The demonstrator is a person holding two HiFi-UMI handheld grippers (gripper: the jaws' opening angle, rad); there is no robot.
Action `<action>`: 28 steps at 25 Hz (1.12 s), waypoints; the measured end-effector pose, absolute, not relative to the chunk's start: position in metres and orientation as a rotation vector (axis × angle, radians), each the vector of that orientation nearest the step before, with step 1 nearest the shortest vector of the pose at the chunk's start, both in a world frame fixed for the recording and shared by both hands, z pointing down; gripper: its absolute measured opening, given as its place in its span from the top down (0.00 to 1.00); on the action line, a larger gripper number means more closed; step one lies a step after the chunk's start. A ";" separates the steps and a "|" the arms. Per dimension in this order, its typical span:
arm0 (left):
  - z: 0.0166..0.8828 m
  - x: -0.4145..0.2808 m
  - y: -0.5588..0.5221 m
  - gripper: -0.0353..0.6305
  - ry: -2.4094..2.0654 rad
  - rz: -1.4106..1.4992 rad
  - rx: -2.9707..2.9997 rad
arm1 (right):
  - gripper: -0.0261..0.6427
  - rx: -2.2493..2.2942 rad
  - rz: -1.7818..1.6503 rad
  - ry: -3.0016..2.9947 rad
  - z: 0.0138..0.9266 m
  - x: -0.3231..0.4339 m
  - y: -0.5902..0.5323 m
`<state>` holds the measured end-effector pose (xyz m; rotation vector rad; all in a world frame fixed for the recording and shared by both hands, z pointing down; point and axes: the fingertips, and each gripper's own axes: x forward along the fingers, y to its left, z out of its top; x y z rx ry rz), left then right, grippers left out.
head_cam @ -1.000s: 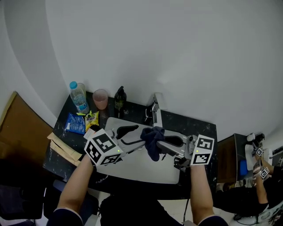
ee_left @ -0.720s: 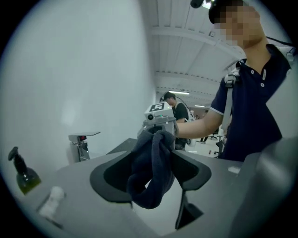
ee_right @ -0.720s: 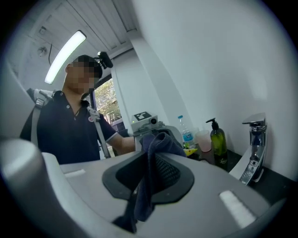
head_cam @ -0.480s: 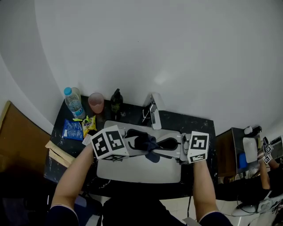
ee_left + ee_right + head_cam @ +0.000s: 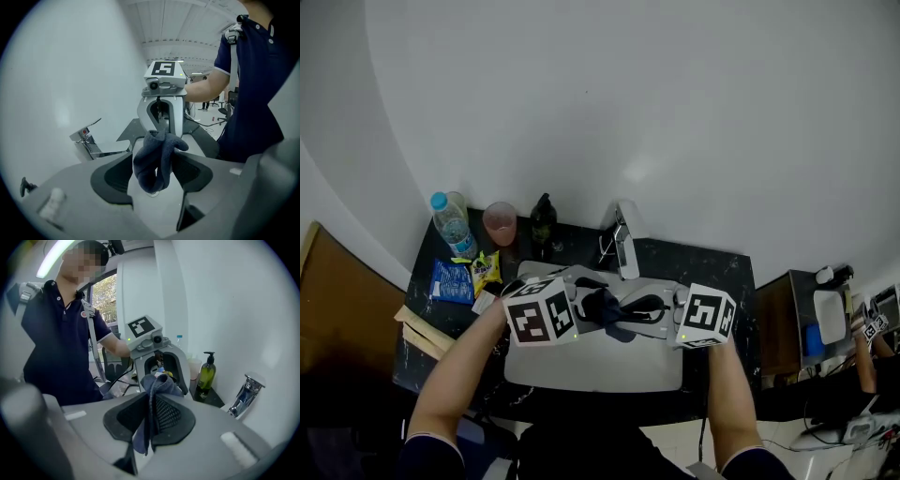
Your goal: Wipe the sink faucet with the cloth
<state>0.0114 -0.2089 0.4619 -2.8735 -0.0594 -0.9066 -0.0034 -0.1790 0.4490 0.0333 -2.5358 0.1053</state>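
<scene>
A dark blue cloth (image 5: 605, 309) hangs bunched between my two grippers over the white sink (image 5: 609, 364). My right gripper (image 5: 625, 314) is shut on the cloth (image 5: 161, 381), which is pinched between its nearly touching jaws (image 5: 151, 401). My left gripper (image 5: 592, 302) faces it from the left. In its own view the cloth (image 5: 154, 164) fills the gap between its wider jaws and touches both pads. The chrome faucet (image 5: 623, 248) stands at the back rim of the sink, just behind the grippers and apart from the cloth. It shows at the left in the left gripper view (image 5: 91, 145) and at the right in the right gripper view (image 5: 244, 394).
On the black counter (image 5: 712, 267) at the back left stand a water bottle (image 5: 450, 220), a pink cup (image 5: 499, 222) and a dark soap bottle (image 5: 543, 220). Snack packets (image 5: 464, 277) lie in front of them. A white wall rises close behind the faucet.
Both grippers have sunk toward the basin with the cloth between them, drawn closer together and rolled, so their marker cubes now face up more.
</scene>
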 end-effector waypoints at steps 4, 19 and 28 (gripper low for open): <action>0.463 0.010 -0.211 0.54 -0.069 -0.949 -2.798 | 0.88 -0.003 0.091 -2.491 0.450 0.000 -0.176; 0.482 -0.006 -0.234 0.88 0.260 -0.963 -3.036 | 0.54 0.196 0.168 -2.571 0.441 0.016 -0.199; 0.495 -0.047 -0.329 0.87 1.339 -0.864 -3.234 | 0.67 0.543 0.228 -2.541 0.445 0.076 -0.223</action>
